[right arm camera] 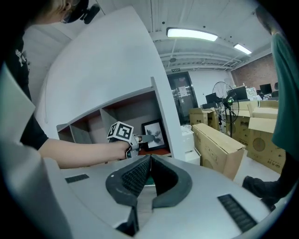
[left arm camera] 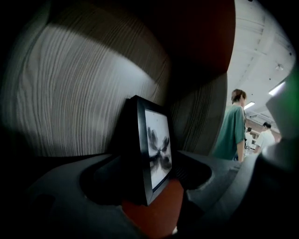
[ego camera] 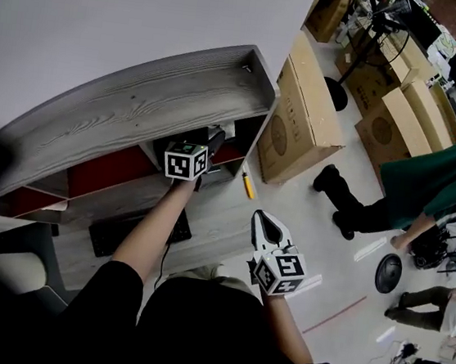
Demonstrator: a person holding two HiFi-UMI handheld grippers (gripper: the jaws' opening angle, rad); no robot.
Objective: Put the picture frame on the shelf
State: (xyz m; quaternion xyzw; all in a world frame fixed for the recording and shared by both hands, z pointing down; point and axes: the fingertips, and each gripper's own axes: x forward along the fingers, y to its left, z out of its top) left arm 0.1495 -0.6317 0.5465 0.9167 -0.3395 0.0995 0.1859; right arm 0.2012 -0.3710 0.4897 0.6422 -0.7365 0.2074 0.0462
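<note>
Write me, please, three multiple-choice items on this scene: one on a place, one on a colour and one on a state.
1. Where does the picture frame stand?
A. Lying on a desk.
B. On the red floor of a shelf compartment.
C. On top of the shelf.

2. What colour is its border?
A. Black.
B. White.
C. Gold.

3. How do the jaws of the right gripper stand?
A. Wide apart.
B. Clamped on the frame.
C. Together, with nothing between them.

Answers: 1 B, the left gripper view shows it upright on the red floor. 2 A, its rim is black in both gripper views. 3 C, its own view shows the pads meeting.
</note>
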